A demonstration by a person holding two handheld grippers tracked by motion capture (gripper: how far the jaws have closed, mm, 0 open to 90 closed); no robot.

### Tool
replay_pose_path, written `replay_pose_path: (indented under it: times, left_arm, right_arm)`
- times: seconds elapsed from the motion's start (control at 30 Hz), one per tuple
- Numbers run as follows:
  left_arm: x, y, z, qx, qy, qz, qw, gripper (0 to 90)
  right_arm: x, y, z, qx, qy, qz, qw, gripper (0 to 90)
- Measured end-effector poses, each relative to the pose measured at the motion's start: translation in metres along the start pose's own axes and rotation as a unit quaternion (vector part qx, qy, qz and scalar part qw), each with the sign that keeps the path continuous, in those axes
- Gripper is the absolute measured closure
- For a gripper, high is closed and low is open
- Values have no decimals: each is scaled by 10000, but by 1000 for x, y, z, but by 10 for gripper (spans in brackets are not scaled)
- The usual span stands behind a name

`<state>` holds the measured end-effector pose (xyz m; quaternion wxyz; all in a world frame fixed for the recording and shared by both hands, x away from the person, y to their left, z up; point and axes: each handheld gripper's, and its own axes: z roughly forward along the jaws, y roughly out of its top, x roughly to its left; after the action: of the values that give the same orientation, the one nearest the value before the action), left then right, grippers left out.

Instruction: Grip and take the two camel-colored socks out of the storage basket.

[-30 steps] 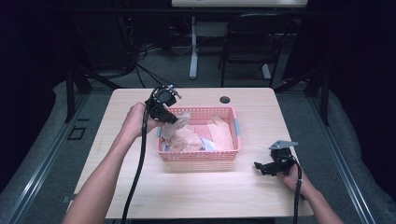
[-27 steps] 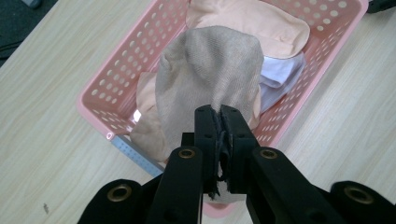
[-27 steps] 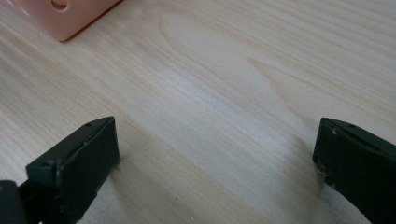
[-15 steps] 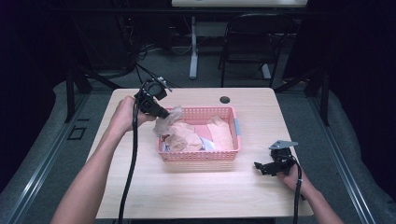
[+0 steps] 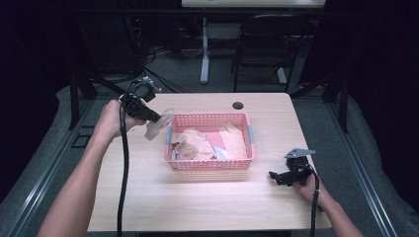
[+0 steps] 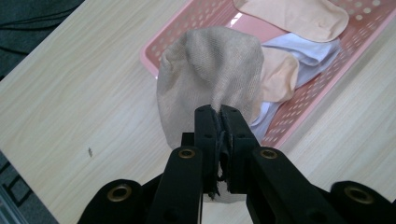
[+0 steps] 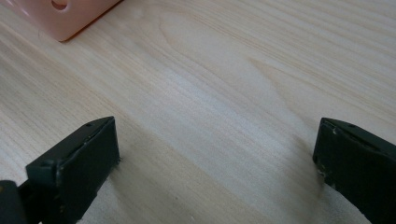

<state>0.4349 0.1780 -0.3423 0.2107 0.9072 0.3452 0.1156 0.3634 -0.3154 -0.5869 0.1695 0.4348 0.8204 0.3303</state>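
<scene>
High view showed left gripper (image 5: 157,117) clamped on a beige sock (image 6: 210,79) beside the pink basket (image 5: 210,165), probably due for setting down; right gripper (image 5: 277,177) rested wide open.

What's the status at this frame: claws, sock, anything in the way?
Left claw shut on beige knit sock, hanging at pink perforated plastic basket left rim. Right claw open, low over table. Nothing in the way.

room: dark, black surround | floor (image 5: 375,148): grey | table (image 5: 197,202): light wood, lit from above | behind: black chair (image 5: 259,44), white desk leg (image 5: 204,54), cables (image 5: 148,54) on floor
</scene>
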Motion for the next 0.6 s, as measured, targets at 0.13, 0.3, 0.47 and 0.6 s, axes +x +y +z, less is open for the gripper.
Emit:
replay_pose_path:
  times: [0.13,0.3,0.47,0.6]
  left_arm:
    - [7,-8,-4,11,47,-107,9999,859]
    - [22,-26,-9,49,147,-345,9993,859]
    - [33,-39,-10,87,185,-508,9985,859]
    - [44,-53,-9,172,206,-685,9973,859]
  right_arm:
    - [0,0,0,0,0,-1,10000,0]
    - [0,0,0,-1,0,-2,10000,0]
    - [0,0,0,-1,0,0,10000,0]
    - [0,0,0,-1,0,1,10000,0]
